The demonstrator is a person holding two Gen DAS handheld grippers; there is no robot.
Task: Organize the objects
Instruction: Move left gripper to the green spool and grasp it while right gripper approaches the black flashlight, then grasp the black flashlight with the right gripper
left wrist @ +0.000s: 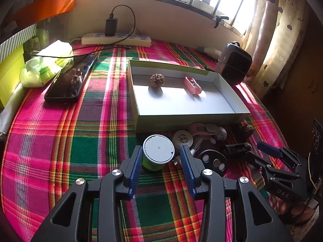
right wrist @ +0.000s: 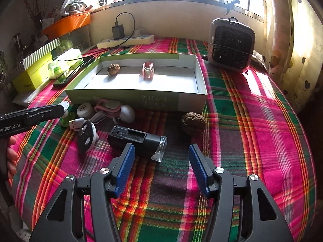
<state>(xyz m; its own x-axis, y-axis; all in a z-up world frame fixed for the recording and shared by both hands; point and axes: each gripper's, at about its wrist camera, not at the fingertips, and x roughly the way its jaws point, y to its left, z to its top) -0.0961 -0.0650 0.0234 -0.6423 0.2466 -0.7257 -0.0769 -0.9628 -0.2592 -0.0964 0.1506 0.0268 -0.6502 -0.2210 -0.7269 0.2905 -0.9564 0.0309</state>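
Observation:
A shallow green and white box (left wrist: pixel 187 119) holds a walnut (left wrist: pixel 157 80) and a pink clip (left wrist: pixel 192 85). In front of it lie loose items: a green cup with a white lid (left wrist: pixel 158 153), a white disc (left wrist: pixel 182 139), a black disc (right wrist: pixel 86 137), a black device with a clear end (right wrist: pixel 133 139) and a second walnut (right wrist: pixel 193 123). My left gripper (left wrist: pixel 161 148) is open with the cup between its tips, a gap showing on the right side. My right gripper (right wrist: pixel 161 148) is open just behind the black device, gripping nothing.
A phone (left wrist: pixel 70 80) and a tissue pack (left wrist: pixel 46 64) lie at the left, and a power strip (left wrist: pixel 117 39) runs along the back wall. A small black fan (right wrist: pixel 231 44) stands right of the box. The plaid cloth drops off at the right edge.

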